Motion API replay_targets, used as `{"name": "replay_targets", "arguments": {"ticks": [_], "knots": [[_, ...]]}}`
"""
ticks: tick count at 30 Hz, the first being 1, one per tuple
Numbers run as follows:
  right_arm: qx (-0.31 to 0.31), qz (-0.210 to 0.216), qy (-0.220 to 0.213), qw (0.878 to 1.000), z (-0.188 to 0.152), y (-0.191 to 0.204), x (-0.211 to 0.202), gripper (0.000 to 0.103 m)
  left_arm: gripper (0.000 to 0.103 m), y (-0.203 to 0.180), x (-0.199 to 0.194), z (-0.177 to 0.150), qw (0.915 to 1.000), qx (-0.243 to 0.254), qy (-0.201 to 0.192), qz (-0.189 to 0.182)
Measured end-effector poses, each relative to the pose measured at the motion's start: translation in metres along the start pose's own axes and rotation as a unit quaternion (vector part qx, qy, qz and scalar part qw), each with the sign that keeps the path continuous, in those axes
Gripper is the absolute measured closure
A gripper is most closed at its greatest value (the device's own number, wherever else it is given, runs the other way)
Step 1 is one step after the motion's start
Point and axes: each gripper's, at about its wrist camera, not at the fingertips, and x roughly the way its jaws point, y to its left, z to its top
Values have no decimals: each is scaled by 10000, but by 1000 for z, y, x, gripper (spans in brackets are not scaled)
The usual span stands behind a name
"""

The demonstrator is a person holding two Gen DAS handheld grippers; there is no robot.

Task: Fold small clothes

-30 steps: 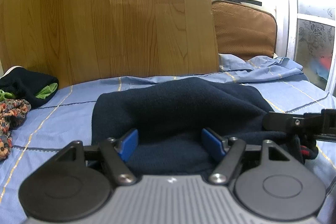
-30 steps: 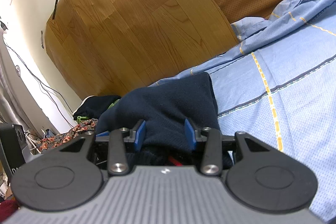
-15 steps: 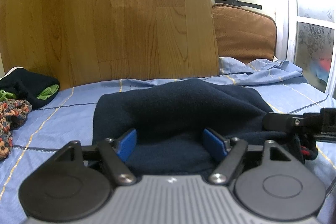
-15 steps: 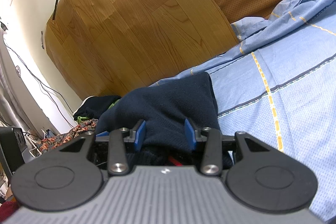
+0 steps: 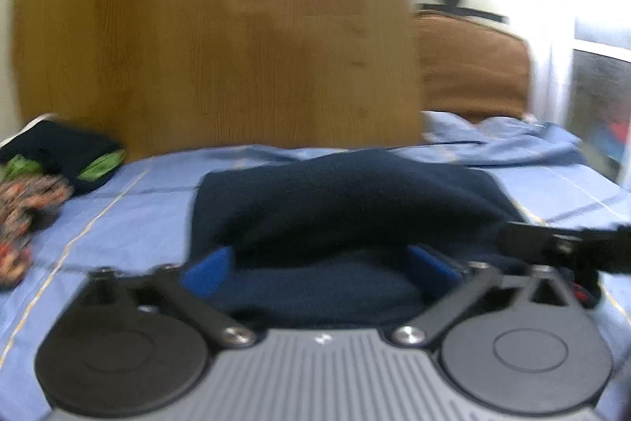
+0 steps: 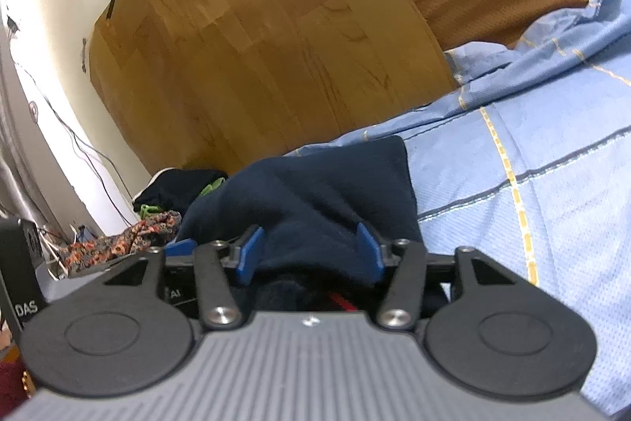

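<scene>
Left wrist view, blurred. At the left edge lies a pile of clothes [image 5: 47, 180], dark, green and patterned. At centre a navy garment [image 5: 347, 200] is heaped on the blue bedsheet [image 5: 130, 223], before a wooden board [image 5: 221, 38]. The left gripper [image 5: 319, 269], lower centre, has its blue pads spread wide, the garment's near edge between them, not pinched. A brown cushion [image 5: 473, 73] stands at the upper right.

Right wrist view. The navy garment [image 6: 315, 192] fills the centre. The right gripper [image 6: 311, 251], lower centre, also stands released, with cloth bunched between its parted pads. The bedsheet [image 6: 532, 160] occupies the right.
</scene>
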Motion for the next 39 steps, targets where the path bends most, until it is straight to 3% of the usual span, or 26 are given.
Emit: {"name": "replay_targets", "arguments": {"ticks": [9,12,25,30,34,39], "knots": [[-39,-30,-24,10000,0,-1,1,39,0,5,-1,-1,9998,-123,26,-135],[195,278,-77,9994,0,-8,1,24,0,7,-1,-1,9997,-123,24,-194],[183,361,-69,9992,0,-8,2,22,0,17,-9,-3,9981,-215,10,-574],[60,385,-129,9992,-2,-4,-5,15,0,32,-21,-4,9943,-525,-332,-868],[178,461,-357,9981,-3,-7,-19,9,0,44,-30,-2,9920,-753,-632,-798],[556,33,-603,9966,7,-30,-38,0,0,76,-30,3,9861,-1343,-719,-660]]}}
